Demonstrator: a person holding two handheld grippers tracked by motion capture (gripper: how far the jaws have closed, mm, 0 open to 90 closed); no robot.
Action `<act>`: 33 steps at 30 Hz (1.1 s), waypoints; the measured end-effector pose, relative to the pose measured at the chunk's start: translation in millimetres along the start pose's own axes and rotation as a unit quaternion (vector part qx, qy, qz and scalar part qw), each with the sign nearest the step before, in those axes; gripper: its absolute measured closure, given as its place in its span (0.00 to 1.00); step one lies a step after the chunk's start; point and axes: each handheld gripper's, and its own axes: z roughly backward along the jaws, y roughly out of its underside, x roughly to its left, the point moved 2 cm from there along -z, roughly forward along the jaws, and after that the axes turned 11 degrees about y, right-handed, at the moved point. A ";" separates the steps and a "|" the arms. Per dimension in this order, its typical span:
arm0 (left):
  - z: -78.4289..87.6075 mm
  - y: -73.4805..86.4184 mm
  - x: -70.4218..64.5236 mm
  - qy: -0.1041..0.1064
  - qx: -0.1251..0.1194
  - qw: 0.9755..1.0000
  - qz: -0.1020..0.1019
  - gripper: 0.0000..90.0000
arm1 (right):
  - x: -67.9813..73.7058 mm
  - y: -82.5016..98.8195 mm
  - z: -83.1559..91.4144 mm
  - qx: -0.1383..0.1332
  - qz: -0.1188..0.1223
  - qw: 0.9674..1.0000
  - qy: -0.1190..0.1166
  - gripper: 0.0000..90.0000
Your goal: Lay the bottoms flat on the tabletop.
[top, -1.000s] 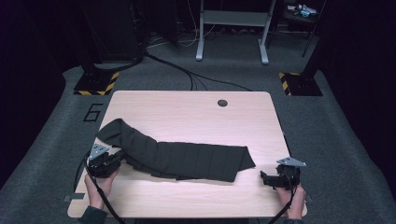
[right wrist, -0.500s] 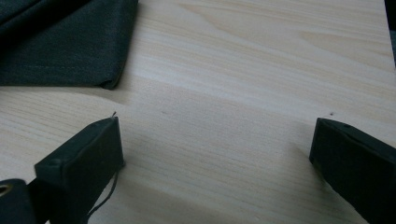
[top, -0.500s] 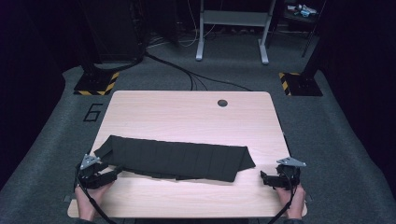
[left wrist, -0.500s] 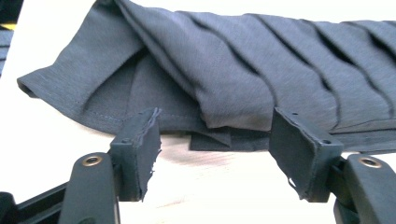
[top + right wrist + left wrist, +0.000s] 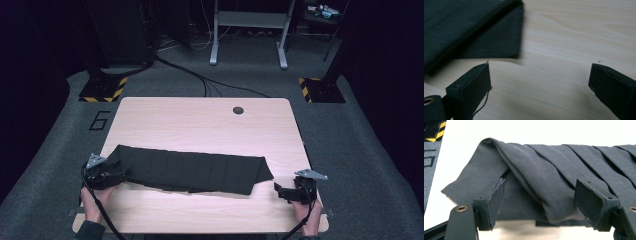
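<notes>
cloth (image 5: 192,171) on table (image 5: 200,120) | left claw (image 5: 117,175) at its left end | right claw (image 5: 278,190) beside right end

Dark cloth (image 5: 190,171): matt, soft, creased knit; table (image 5: 200,120) beneath it: pale, smooth wood-grain; left gripper (image 5: 541,202) pads: matt black, frayed edges.

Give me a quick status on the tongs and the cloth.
Left tongs just opened, cloth end between the jaws, unpinched. Right tongs open over bare table, clear of the cloth. Dark cloth folded in a long strip. Nothing in the way.
</notes>
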 end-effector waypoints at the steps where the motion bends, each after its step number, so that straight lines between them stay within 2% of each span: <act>1: -2.0 -1.4 1.0 0.002 0.002 1.000 0.000 0.27 | 7.9 -3.0 1.2 -0.005 0.007 1.000 -0.005 0.04; 2: -4.9 -2.5 1.6 0.002 0.004 1.000 -0.001 0.27 | 15.9 -6.6 2.0 -0.008 0.015 1.000 -0.015 0.04; 3: -4.9 -2.5 1.6 0.002 0.004 1.000 -0.001 0.27 | 15.9 -6.6 2.0 -0.008 0.015 1.000 -0.015 0.04; 4: -9.7 -3.9 2.9 0.004 0.010 1.000 -0.006 0.27 | 34.8 -15.7 2.9 -0.013 0.026 0.999 -0.031 0.06; 5: -11.1 -4.2 3.1 0.008 0.019 1.000 -0.004 0.27 | 40.6 -18.8 2.0 -0.016 0.031 0.999 -0.037 0.06; 6: -11.1 -4.2 3.1 0.008 0.019 1.000 -0.004 0.28 | 40.6 -18.8 2.0 -0.016 0.031 0.999 -0.037 0.06; 7: -16.1 -3.4 3.5 0.013 0.023 1.000 -0.005 0.28 | 56.7 -26.2 -1.8 -0.016 0.042 0.997 -0.057 0.07; 8: -16.1 -3.4 3.5 0.013 0.023 1.000 -0.005 0.29 | 56.7 -26.2 -1.8 -0.016 0.042 0.997 -0.057 0.07; 9: -19.9 -1.4 3.0 0.016 0.030 0.999 -0.005 0.29 | 67.8 -29.6 -7.0 -0.010 0.049 0.996 -0.073 0.07; 10: -19.9 -1.4 3.0 0.016 0.030 0.999 -0.005 0.30 | 67.8 -29.6 -7.0 -0.010 0.049 0.996 -0.073 0.07; 11: -24.1 1.4 2.4 0.019 0.038 0.999 -0.006 0.30 | 78.8 -31.6 -14.6 0.001 0.063 0.995 -0.078 0.08; 12: -24.1 1.4 2.4 0.019 0.038 0.999 -0.006 0.31 | 82.9 -31.9 -18.4 0.010 0.068 0.994 -0.080 0.09; 13: -27.2 4.9 1.8 0.028 0.047 0.999 -0.003 0.31 | 86.5 -32.3 -23.4 0.018 0.074 0.994 -0.081 0.09; 16: -31.3 8.9 0.9 0.028 0.048 0.998 -0.003 0.32 | 88.0 -31.8 -30.2 0.025 0.082 0.993 -0.082 0.12; 18: -33.6 11.8 -0.7 0.037 0.057 0.998 -0.001 0.33 | 86.5 -29.9 -34.0 0.032 0.066 0.993 -0.088 0.14; 22: -37.6 16.0 -7.0 0.034 0.065 0.997 -0.010 0.35 | 80.6 -28.5 -33.9 0.028 0.075 0.994 -0.074 0.15; 26: -38.2 18.5 -8.6 0.034 0.056 0.998 -0.008 0.36 | 76.3 -26.3 -32.4 0.029 0.085 0.995 -0.053 0.17; 27: -38.2 19.1 -9.7 0.035 0.055 0.998 -0.006 0.36 | 74.3 -25.7 -32.7 0.025 0.095 0.994 -0.050 0.17; 29: -37.4 19.8 -12.2 0.036 0.061 0.997 -0.009 0.36 | 73.2 -24.2 -31.6 0.024 0.094 0.994 -0.046 0.17; 33: -37.5 22.6 -18.5 0.038 0.057 0.998 -0.012 0.36 | 69.6 -23.4 -30.7 0.024 0.091 0.995 -0.045 0.18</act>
